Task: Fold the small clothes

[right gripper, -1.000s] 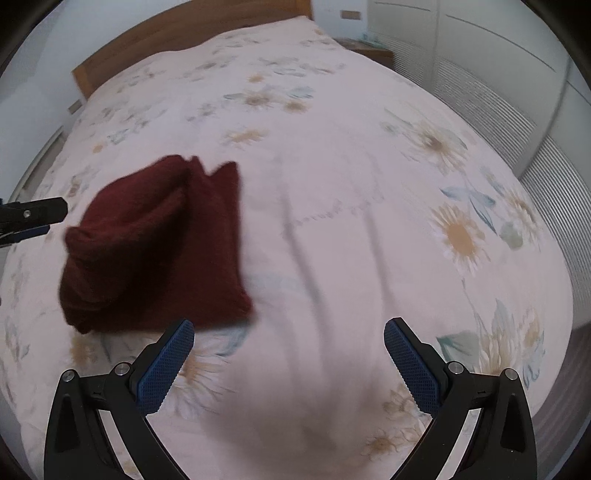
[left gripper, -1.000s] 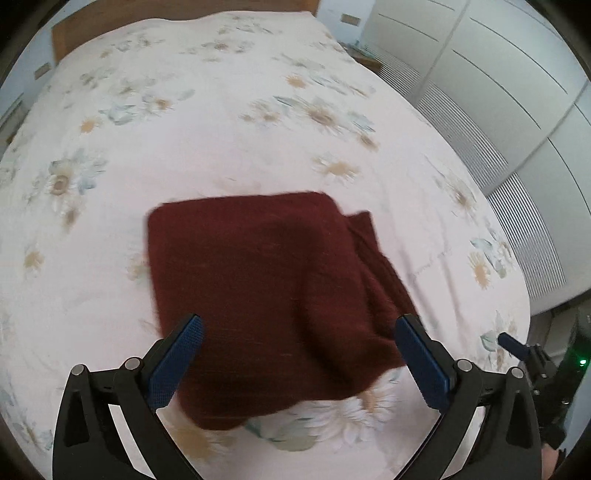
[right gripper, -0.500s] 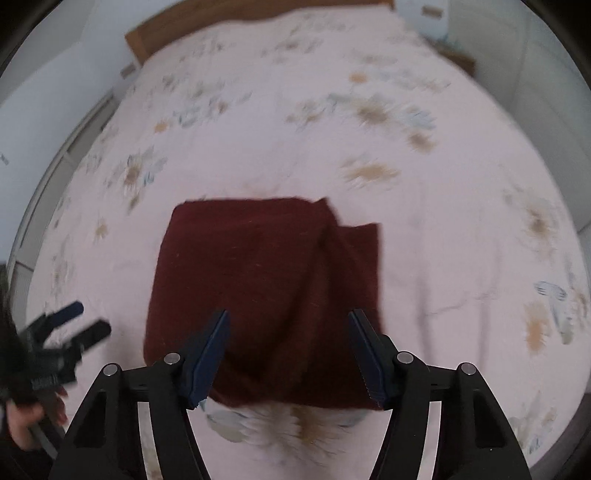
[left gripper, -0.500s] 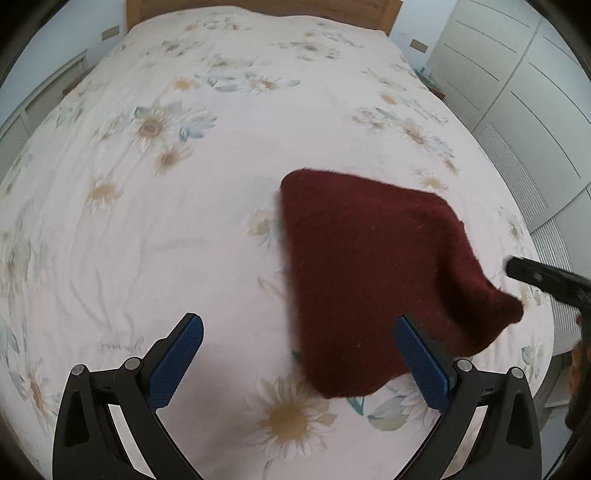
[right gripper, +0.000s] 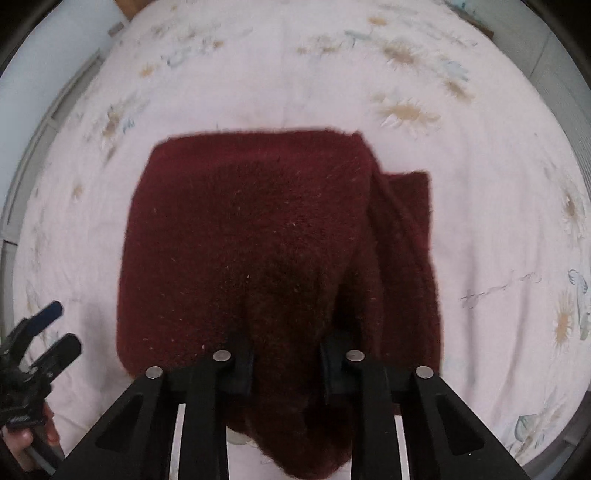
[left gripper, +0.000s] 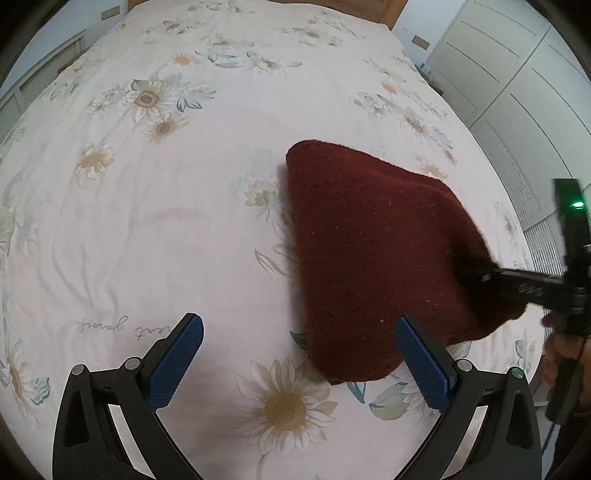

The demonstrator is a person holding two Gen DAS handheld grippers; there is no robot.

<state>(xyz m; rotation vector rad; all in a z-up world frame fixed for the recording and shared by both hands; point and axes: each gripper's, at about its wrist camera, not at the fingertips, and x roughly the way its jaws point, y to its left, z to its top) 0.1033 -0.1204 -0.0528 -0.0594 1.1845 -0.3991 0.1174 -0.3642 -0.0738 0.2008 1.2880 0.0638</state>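
Count: two grippers, one garment, one bed, one wardrobe run.

Right gripper (right gripper: 286,365), nearest in its own view: points steeply down, jaws closing, with a bunched ridge of the dark red knit garment (right gripper: 258,229) between the pads. Fabric fills the whole gap and humps up between the fingers (right gripper: 240,369), so it reads as a pinch on the near edge of the cloth. Pad faces themselves are buried in the knit. From the left wrist view the same gripper comes in from the right side, its black finger lying across the garment's right corner, which is lifted into a point. A hand (left gripper: 565,354) holds its handle at the right edge.

Left gripper (left gripper: 299,365): also pitched down, blue pads spread wide, nothing between them but bedsheet. Its right pad sits just beside the garment's near-left corner; contact not clear. In the right wrist view it shows at lower left, still clear of the cloth, gripped by a hand (right gripper: 26,443).

Garment: folded, roughly square, lying on the floral bedsheet (left gripper: 147,221), near the front edge of the bed. A second layer sticks out along its right side in the right wrist view.

Far: wooden headboard (left gripper: 399,11) at the top of the bed, white wardrobe doors (left gripper: 517,92) on the right.
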